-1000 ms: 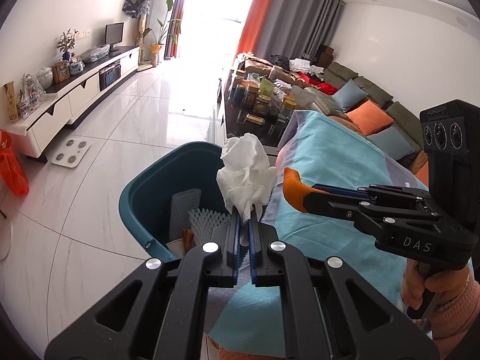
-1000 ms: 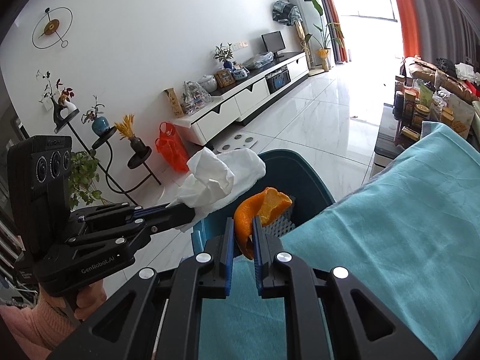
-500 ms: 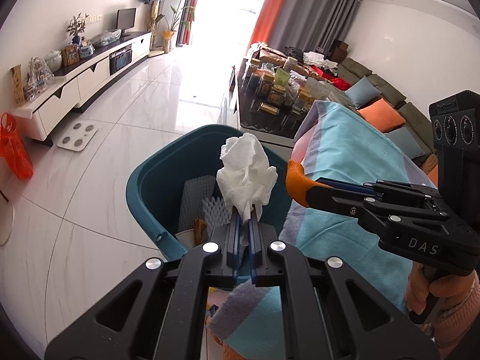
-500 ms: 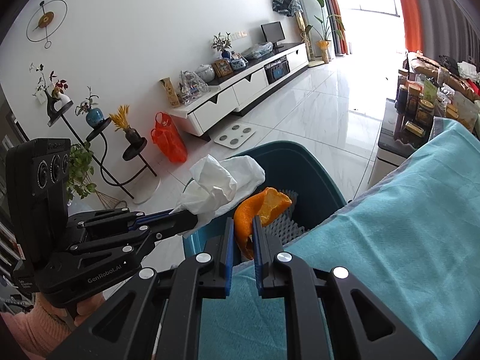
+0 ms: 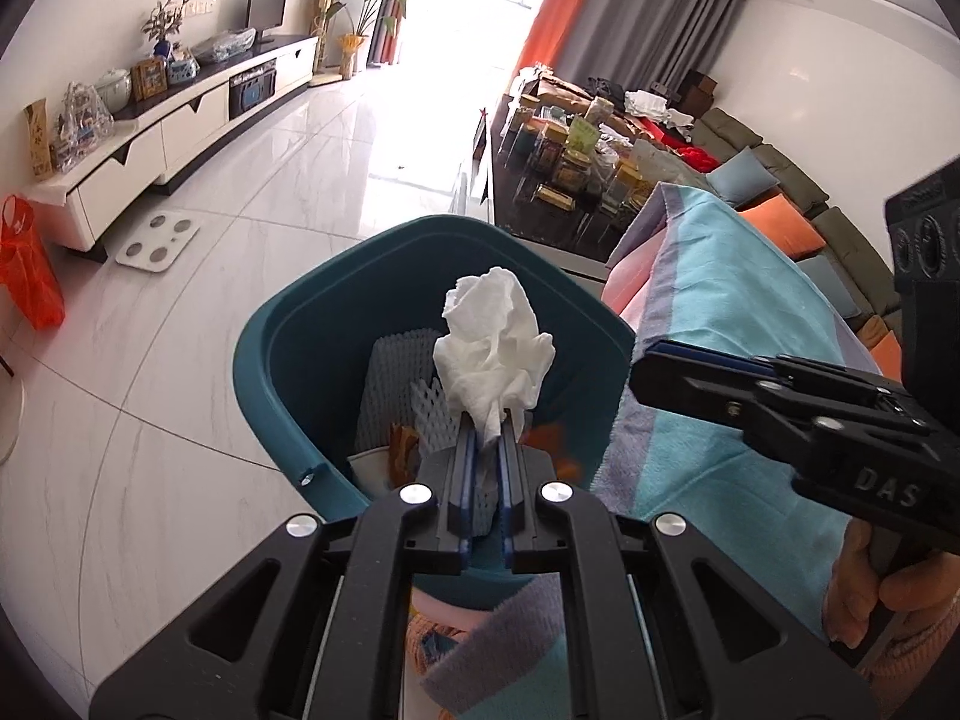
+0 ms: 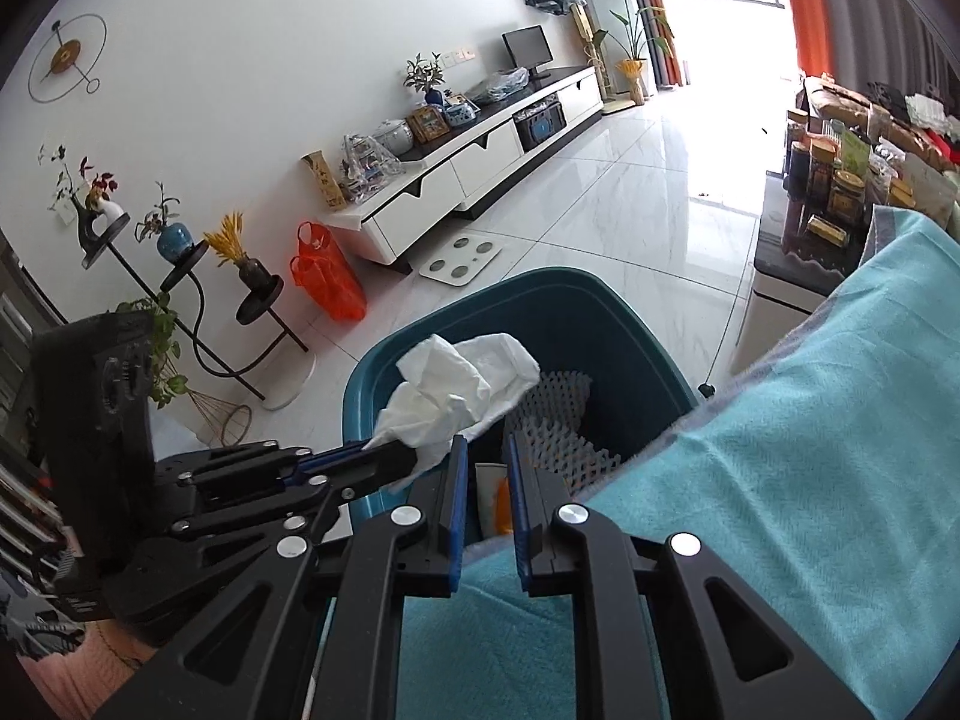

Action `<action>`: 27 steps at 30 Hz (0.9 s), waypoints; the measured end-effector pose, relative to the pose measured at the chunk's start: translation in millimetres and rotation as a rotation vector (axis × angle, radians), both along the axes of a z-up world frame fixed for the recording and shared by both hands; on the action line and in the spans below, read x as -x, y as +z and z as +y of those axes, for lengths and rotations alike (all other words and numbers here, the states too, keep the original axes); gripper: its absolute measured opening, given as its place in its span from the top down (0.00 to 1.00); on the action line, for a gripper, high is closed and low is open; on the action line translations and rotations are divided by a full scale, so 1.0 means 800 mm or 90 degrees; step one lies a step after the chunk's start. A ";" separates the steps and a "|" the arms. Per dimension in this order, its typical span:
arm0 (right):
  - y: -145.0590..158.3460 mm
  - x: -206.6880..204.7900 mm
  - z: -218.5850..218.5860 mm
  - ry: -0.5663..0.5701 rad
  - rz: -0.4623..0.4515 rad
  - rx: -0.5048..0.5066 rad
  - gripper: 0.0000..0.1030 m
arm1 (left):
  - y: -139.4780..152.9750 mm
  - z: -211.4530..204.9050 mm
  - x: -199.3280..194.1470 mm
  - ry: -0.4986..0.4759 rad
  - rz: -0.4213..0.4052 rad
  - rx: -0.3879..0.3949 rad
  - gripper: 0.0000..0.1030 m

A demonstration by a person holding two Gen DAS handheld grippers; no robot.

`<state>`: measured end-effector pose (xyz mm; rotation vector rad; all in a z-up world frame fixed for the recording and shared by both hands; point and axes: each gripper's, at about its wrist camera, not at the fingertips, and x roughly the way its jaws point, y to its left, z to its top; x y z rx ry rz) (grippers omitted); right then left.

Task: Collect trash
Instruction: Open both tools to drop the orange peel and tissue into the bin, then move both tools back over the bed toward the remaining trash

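- A left gripper is clamped on a crumpled white tissue, holding it over the open top of a teal bin.
- The tissue sticks up from the closed blue pads, above the middle of the bin.
- A right gripper sits just to the right of the left one, at the bin's near right rim; its pads stand a little apart with nothing between them.
- A piece of orange peel lies inside the bin, seen through the gap of the right gripper.
- White foam netting lies in the bin, at its far side.
- The bin stands on a pale tiled floor, touching the edge of a surface draped with a turquoise cloth on its right.
- A hand grips the handle of the right gripper at the near right.
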<state>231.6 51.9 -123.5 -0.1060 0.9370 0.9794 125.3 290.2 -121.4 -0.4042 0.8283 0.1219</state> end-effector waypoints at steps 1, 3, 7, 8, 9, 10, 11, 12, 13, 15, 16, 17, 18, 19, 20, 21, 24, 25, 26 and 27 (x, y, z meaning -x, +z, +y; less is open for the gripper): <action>0.000 0.000 -0.001 -0.002 0.001 -0.002 0.88 | -0.002 0.001 -0.002 0.001 0.001 0.002 0.93; 0.000 -0.001 -0.004 -0.005 0.002 -0.004 0.88 | -0.010 0.005 -0.008 0.007 0.005 0.010 0.90; 0.001 0.001 -0.013 -0.006 0.003 -0.009 0.88 | -0.018 0.002 -0.015 0.012 0.009 0.009 0.81; 0.001 0.002 -0.016 -0.007 0.004 -0.011 0.88 | -0.017 0.001 -0.014 0.013 0.007 0.007 0.78; 0.002 0.003 -0.019 -0.009 0.005 -0.014 0.87 | -0.016 -0.001 -0.012 0.015 0.005 0.004 0.77; 0.002 0.001 -0.022 -0.009 0.006 -0.016 0.87 | -0.014 -0.003 -0.011 0.016 0.003 0.002 0.76; 0.004 0.001 -0.026 -0.009 0.008 -0.019 0.86 | -0.011 -0.005 -0.010 0.015 -0.002 -0.003 0.75; 0.006 0.003 -0.030 -0.010 0.008 -0.023 0.84 | -0.006 -0.008 -0.008 0.015 -0.008 -0.009 0.72; 0.008 0.002 -0.035 -0.011 0.008 -0.027 0.81 | -0.001 -0.010 -0.006 0.015 -0.014 -0.013 0.70; 0.014 0.006 -0.049 -0.014 0.004 -0.038 0.80 | 0.013 -0.017 -0.001 0.009 -0.034 -0.025 0.69; 0.017 0.008 -0.055 -0.014 0.001 -0.042 0.80 | 0.021 -0.022 0.001 0.003 -0.045 -0.030 0.67; 0.021 0.012 -0.063 -0.015 -0.003 -0.046 0.79 | 0.027 -0.023 0.006 -0.003 -0.055 -0.034 0.65; 0.025 0.014 -0.070 -0.016 -0.009 -0.049 0.78 | 0.036 -0.032 0.009 -0.012 -0.070 -0.040 0.64; 0.031 0.020 -0.082 -0.019 -0.021 -0.052 0.76 | 0.045 -0.039 0.011 -0.022 -0.084 -0.043 0.63; 0.036 0.025 -0.091 -0.023 -0.031 -0.053 0.75 | 0.053 -0.046 0.013 -0.033 -0.096 -0.046 0.60; 0.038 0.028 -0.101 -0.027 -0.039 -0.056 0.73 | 0.059 -0.051 0.016 -0.042 -0.107 -0.048 0.58; 0.052 0.043 -0.142 -0.057 -0.066 -0.065 0.69 | 0.080 -0.085 0.017 -0.093 -0.147 -0.044 0.53; 0.055 0.047 -0.157 -0.069 -0.074 -0.069 0.66 | 0.085 -0.095 0.016 -0.108 -0.154 -0.043 0.53; 0.057 0.050 -0.173 -0.082 -0.080 -0.070 0.65 | 0.088 -0.106 0.013 -0.125 -0.159 -0.040 0.53; 0.059 0.054 -0.187 -0.095 -0.089 -0.070 0.65 | 0.092 -0.121 0.009 -0.147 -0.164 -0.036 0.53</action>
